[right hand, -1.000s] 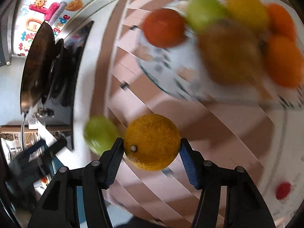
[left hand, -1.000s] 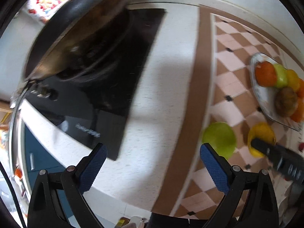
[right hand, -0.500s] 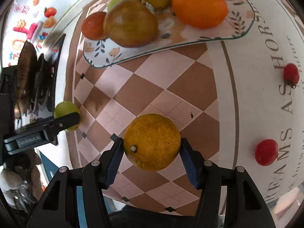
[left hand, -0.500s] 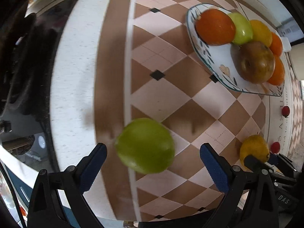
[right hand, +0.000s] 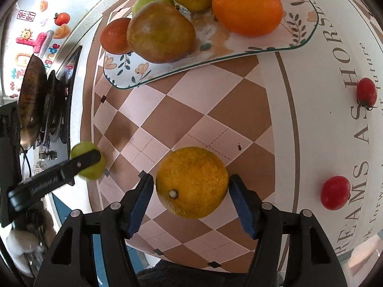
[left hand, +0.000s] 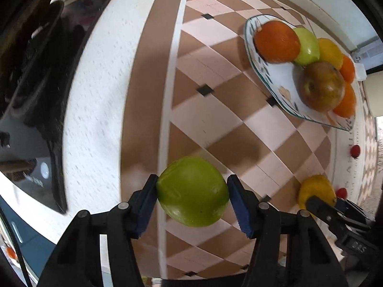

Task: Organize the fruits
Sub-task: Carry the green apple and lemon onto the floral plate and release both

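Note:
My left gripper [left hand: 192, 195] is shut on a green apple [left hand: 192, 191] above the checkered mat. My right gripper [right hand: 191, 186] is shut on a yellow-orange citrus fruit [right hand: 191, 181]; that fruit also shows in the left wrist view [left hand: 316, 191] at lower right. The green apple shows in the right wrist view [right hand: 88, 160] at left, behind a left finger [right hand: 71, 167]. A floral plate [right hand: 299, 35] at the top holds several fruits: oranges [right hand: 246, 7], a brownish pear-like fruit [right hand: 160, 33], a green apple and a yellow one. The plate also shows in the left wrist view [left hand: 282, 88].
Two cherry tomatoes [right hand: 335, 192] [right hand: 366, 93] lie on the white lettered part of the mat at right. A black stove [left hand: 36, 95] with a pan [right hand: 31, 100] is at the left. The counter's front edge runs along the bottom.
My left gripper has swung from the stove to the green apple and closed on it. My right gripper keeps its hold on the citrus fruit and has pulled back from the plate.

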A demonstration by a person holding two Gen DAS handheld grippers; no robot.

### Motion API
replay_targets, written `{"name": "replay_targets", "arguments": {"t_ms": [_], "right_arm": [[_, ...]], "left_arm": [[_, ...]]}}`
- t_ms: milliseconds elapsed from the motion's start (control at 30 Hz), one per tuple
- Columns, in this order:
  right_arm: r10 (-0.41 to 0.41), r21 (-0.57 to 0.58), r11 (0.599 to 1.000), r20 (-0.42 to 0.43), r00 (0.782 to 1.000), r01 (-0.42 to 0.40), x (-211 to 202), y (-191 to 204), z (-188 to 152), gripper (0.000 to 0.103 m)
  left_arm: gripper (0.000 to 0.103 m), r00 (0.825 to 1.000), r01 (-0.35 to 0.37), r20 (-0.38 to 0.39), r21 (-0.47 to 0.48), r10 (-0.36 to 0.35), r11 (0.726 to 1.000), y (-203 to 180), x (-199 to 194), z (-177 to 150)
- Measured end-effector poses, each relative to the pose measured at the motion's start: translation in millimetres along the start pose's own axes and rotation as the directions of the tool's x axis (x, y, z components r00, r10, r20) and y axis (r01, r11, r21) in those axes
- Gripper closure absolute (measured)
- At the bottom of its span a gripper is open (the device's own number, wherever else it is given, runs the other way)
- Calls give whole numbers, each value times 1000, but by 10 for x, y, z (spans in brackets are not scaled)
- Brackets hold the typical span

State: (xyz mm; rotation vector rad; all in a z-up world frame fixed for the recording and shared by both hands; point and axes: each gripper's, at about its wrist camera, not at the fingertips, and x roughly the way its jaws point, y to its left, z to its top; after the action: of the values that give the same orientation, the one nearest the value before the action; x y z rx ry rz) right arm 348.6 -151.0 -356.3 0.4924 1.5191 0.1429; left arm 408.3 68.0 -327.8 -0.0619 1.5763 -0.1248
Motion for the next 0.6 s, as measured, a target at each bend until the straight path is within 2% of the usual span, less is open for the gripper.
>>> {"name": "replay_targets", "arguments": {"t_ms": [100,200,333,433,600], "right_arm": [[-9,-20,1000,5,1000,9,34,43,-17,35],[-33,-51,998,16,999,33,48,99,-34,41],[-13,-40,999,37,999,14,-28,71,-42,41],[8,-27,1000,64,998,-7,-165,12,-14,41],[40,-2,999,133,990,-40,-523,-87,123,41]], "left_arm": [[47,999,40,-17,-19,-41,999,-39,13,-67],[47,996,78,-43,-41,-80,996,-36,43,-106],[47,988,135,-65,-76,-140,988,-75,53,-120],[47,980,181,-64,-105,-188,978,-165,22,-52],[47,967,250,-22,-125,-255,960,-299,-225,259]]}}
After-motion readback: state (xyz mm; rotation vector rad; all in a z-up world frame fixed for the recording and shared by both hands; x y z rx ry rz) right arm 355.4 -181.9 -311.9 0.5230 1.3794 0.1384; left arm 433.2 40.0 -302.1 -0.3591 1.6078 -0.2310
